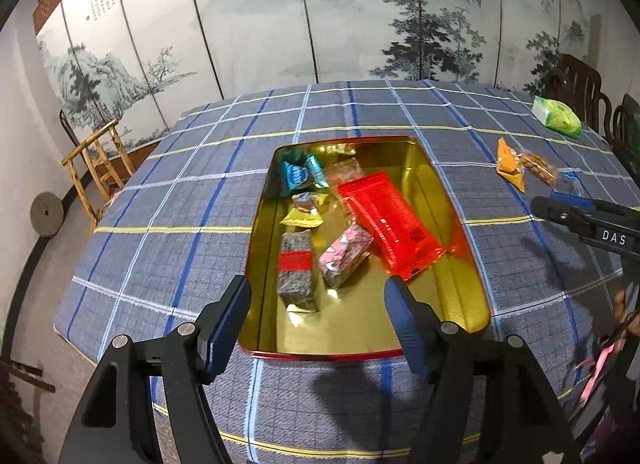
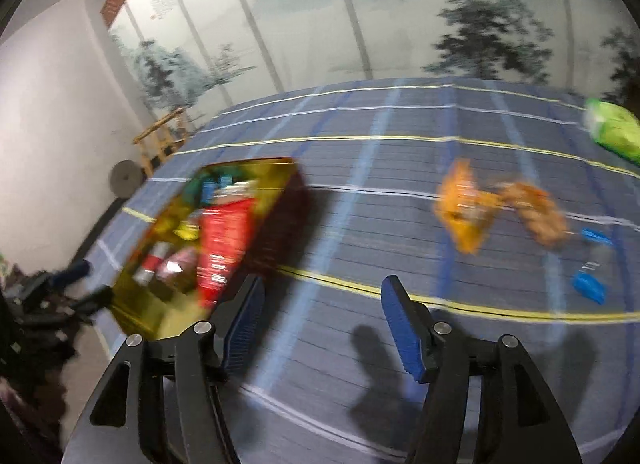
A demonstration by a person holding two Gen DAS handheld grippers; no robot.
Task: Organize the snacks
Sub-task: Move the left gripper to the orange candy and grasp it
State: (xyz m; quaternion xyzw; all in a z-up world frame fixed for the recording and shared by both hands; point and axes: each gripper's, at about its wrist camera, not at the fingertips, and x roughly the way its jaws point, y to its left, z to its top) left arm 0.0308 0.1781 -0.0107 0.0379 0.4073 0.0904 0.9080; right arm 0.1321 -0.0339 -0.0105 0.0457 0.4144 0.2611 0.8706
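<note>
Here the shallow gold-lined metal tin with a red rim (image 1: 460, 200) sits on the blue plaid tablecloth (image 1: 160, 192) and already holds several snacks: a long red plastic packet (image 1: 386, 224), a pink wrapped bar (image 1: 346, 256), a grey block with a red band (image 1: 298, 268), a small yellow packet (image 1: 306, 212) and a blue wrapped sweet (image 1: 298, 174). The left gripper (image 1: 318, 306) hovers over the tin's near end, its blue-padded jaws apart with nothing between them.

What remains loose lies to the right of the tin: an orange triangular packet (image 2: 464, 210), a clear bag of brown nuts (image 2: 536, 212) just beside it, and a small blue-ended wrapped sweet (image 2: 590, 264) nearer the right edge. A green soft pack (image 2: 612, 128) lies farther back, well apart from these.

The right gripper (image 2: 324, 324) is plainly the nearer one. Its jaws stand apart and empty above bare cloth, and the orange packet lies ahead of them and off to the right, with the nut bag beyond it on the same side. That view is blurred, so the packet's long axis is hard to judge; in the left wrist view it seems to run roughly away from the camera. The likely next move is a reach forward and rightward by the right gripper, which may call for a turn of the wrist so the jaws close across the packet's narrow side.
</note>
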